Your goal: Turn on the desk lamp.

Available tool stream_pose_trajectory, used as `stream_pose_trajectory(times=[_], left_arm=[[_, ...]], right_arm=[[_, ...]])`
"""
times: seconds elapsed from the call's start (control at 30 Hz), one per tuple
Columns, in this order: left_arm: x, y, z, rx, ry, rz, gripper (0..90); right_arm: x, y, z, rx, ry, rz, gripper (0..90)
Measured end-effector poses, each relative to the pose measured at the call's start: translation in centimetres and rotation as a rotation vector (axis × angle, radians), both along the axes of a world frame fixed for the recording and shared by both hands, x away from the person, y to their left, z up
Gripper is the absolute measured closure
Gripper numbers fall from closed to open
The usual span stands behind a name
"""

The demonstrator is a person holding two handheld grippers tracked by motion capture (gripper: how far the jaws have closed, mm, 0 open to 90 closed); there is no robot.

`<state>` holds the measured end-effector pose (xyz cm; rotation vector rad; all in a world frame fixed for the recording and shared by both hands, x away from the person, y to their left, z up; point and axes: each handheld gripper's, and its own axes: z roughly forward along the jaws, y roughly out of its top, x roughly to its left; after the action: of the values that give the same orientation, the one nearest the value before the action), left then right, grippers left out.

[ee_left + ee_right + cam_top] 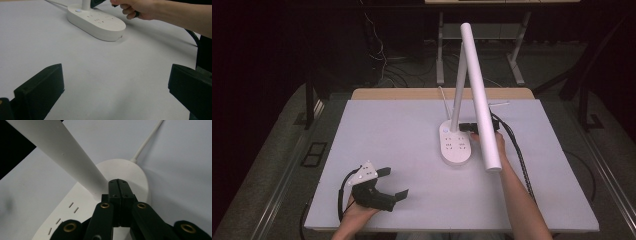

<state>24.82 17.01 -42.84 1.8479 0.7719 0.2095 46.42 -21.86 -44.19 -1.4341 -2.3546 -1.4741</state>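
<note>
Table top (382, 130): matt pale grey sheet, smooth, over a wood-looking board edge at the far side. Lamp base (96, 21): white plastic, smooth, slight satin sheen; lamp arm (479, 95) same white plastic, matt. Right gripper (118, 185): black matt plastic links with brass-coloured metal rivets. Left gripper (384, 184): black matt plastic jaws, grey top plate. Floor looks like rough grey carpet.
</note>
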Motion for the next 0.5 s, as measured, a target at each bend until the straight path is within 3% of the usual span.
stream_pose_trajectory(times=[0.17,0.5], left_arm=[[0.1,0.0,0.0,-0.002,0.001,0.001,0.0],[0.0,-0.1,0.0,-0.001,0.000,-0.005,0.0]], right_arm=[[-0.4,0.2,0.7,-0.050,-0.016,0.004,89.1],[-1.3,-1.4,3.0,-0.053,-0.047,-0.004,89.1]])
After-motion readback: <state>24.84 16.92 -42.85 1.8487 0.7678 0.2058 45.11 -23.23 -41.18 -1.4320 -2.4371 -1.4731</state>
